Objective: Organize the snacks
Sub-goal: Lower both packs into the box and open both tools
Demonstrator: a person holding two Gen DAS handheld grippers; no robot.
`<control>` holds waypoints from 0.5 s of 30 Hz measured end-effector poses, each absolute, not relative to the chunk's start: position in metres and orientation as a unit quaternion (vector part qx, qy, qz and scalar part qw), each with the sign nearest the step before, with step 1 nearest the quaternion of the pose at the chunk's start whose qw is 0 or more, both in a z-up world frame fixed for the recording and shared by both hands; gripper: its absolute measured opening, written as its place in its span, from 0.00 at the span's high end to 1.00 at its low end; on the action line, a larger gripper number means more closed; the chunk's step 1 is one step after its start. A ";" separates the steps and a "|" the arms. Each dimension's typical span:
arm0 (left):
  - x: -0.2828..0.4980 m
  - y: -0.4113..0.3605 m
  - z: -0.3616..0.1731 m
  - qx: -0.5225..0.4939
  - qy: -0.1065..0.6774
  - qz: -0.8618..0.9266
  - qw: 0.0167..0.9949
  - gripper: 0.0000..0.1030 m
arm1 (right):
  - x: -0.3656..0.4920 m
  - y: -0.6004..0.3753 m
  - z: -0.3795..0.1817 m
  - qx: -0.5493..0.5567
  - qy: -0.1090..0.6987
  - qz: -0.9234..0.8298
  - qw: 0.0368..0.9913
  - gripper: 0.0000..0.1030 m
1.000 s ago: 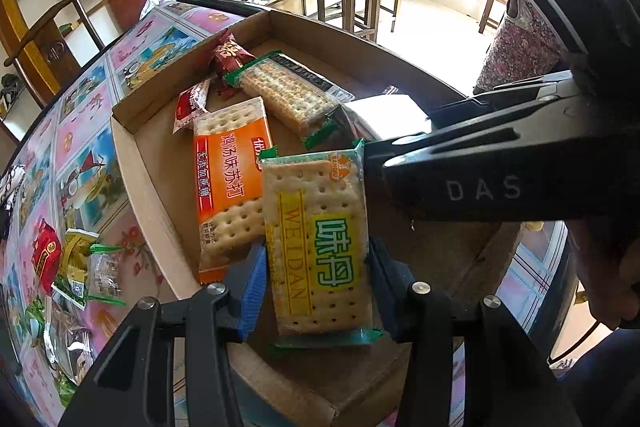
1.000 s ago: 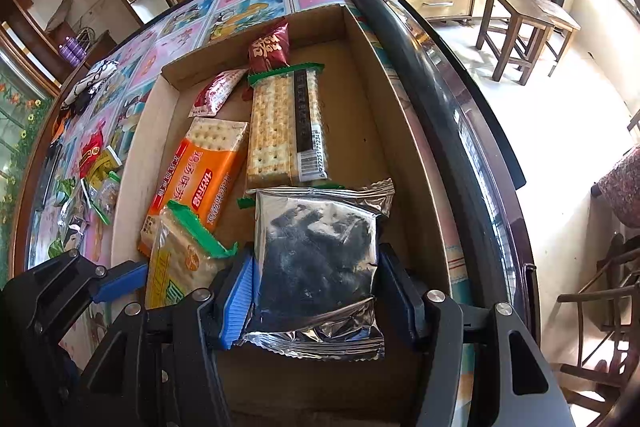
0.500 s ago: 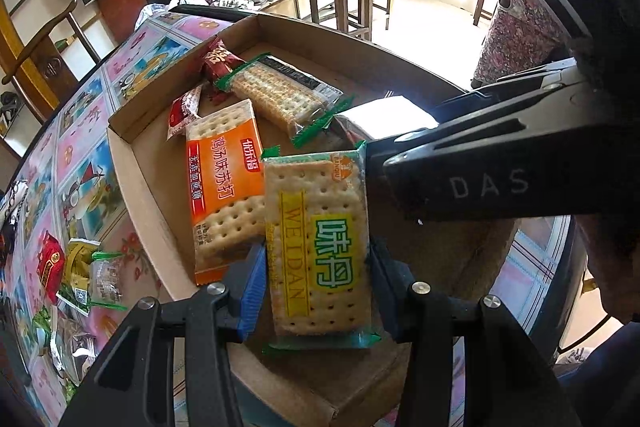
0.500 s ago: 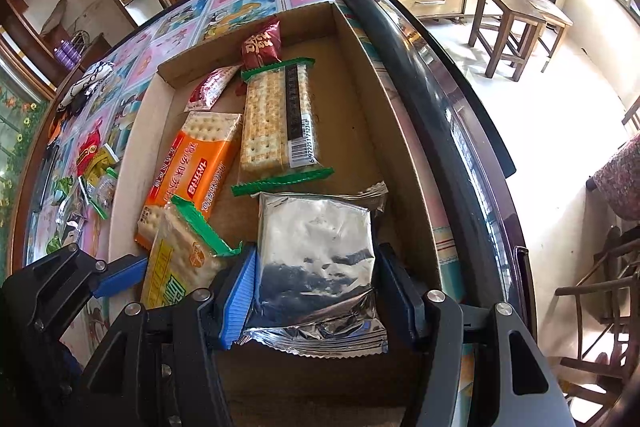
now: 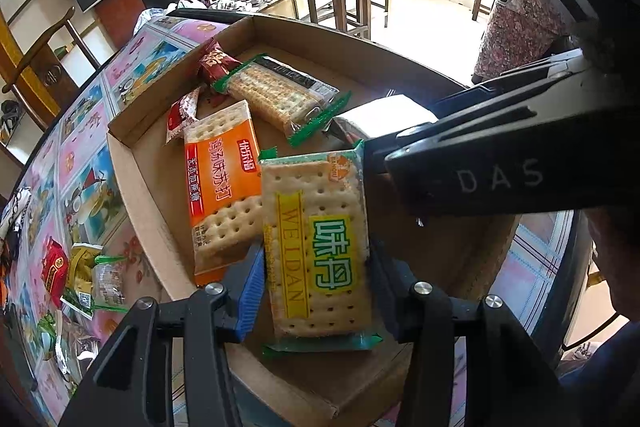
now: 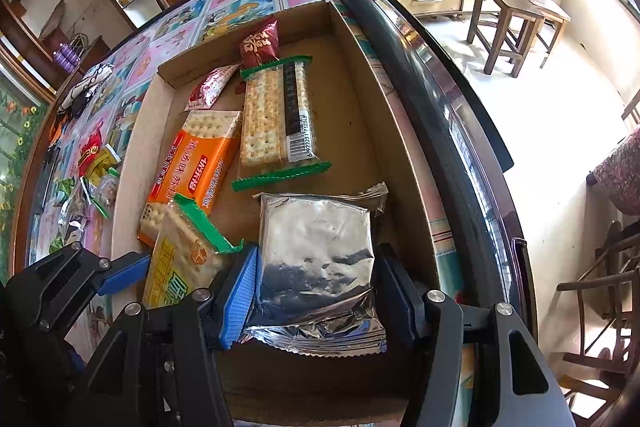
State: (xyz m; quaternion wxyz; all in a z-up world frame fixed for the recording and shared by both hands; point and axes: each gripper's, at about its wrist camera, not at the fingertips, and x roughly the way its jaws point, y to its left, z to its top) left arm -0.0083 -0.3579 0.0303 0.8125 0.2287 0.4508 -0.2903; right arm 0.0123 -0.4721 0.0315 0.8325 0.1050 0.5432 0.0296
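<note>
Crackers (image 5: 320, 251) slip as my left gripper (image 5: 316, 291) jaws spread; my right gripper (image 6: 316, 291) pinching the foil pack (image 6: 316, 259) could crush it.

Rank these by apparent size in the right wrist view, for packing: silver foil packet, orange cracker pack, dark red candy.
1. silver foil packet, though nearest the camera
2. orange cracker pack
3. dark red candy, farthest away

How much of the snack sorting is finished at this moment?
Done: four packs lie in the box, among them the orange pack. In hand: the left gripper is opening around the yellow pack; the right gripper holds the silver pack in the box. Left: the loose snacks on the table.
</note>
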 end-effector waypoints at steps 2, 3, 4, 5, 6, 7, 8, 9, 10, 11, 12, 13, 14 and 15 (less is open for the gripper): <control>-0.009 -0.358 0.031 0.230 0.448 -0.291 0.813 0.49 | 0.012 -0.472 0.032 0.106 0.542 0.030 0.833 0.39; -0.010 -0.358 0.031 0.231 0.447 -0.291 0.814 0.49 | 0.011 -0.472 0.033 0.106 0.541 0.030 0.834 0.39; -0.010 -0.358 0.032 0.232 0.446 -0.291 0.814 0.49 | 0.010 -0.472 0.034 0.107 0.540 0.029 0.834 0.39; -0.011 -0.358 0.032 0.233 0.445 -0.291 0.814 0.48 | 0.010 -0.473 0.035 0.108 0.540 0.029 0.834 0.39; -0.011 -0.358 0.032 0.234 0.444 -0.291 0.814 0.46 | 0.009 -0.473 0.035 0.109 0.539 0.029 0.835 0.39; -0.011 -0.358 0.033 0.235 0.443 -0.290 0.815 0.45 | 0.009 -0.473 0.036 0.109 0.538 0.028 0.835 0.39; -0.012 -0.357 0.033 0.237 0.441 -0.289 0.816 0.44 | 0.008 -0.473 0.037 0.110 0.537 0.028 0.836 0.39; -0.012 -0.357 0.034 0.237 0.440 -0.289 0.816 0.44 | 0.007 -0.473 0.038 0.111 0.536 0.027 0.836 0.39; -0.013 -0.356 0.035 0.237 0.438 -0.289 0.817 0.44 | 0.006 -0.473 0.039 0.111 0.536 0.026 0.837 0.39; -0.014 -0.356 0.036 0.238 0.436 -0.289 0.818 0.43 | 0.005 -0.473 0.040 0.112 0.535 0.025 0.837 0.39; -0.014 -0.355 0.037 0.240 0.433 -0.288 0.820 0.43 | 0.005 -0.474 0.041 0.112 0.534 0.023 0.837 0.39; -0.015 -0.355 0.038 0.241 0.431 -0.288 0.821 0.43 | 0.003 -0.474 0.042 0.114 0.533 0.022 0.838 0.39; -0.016 -0.354 0.040 0.241 0.427 -0.289 0.823 0.42 | 0.003 -0.475 0.043 0.116 0.532 0.021 0.838 0.39; -0.017 -0.353 0.041 0.241 0.425 -0.288 0.824 0.41 | 0.001 -0.476 0.046 0.120 0.529 0.017 0.840 0.39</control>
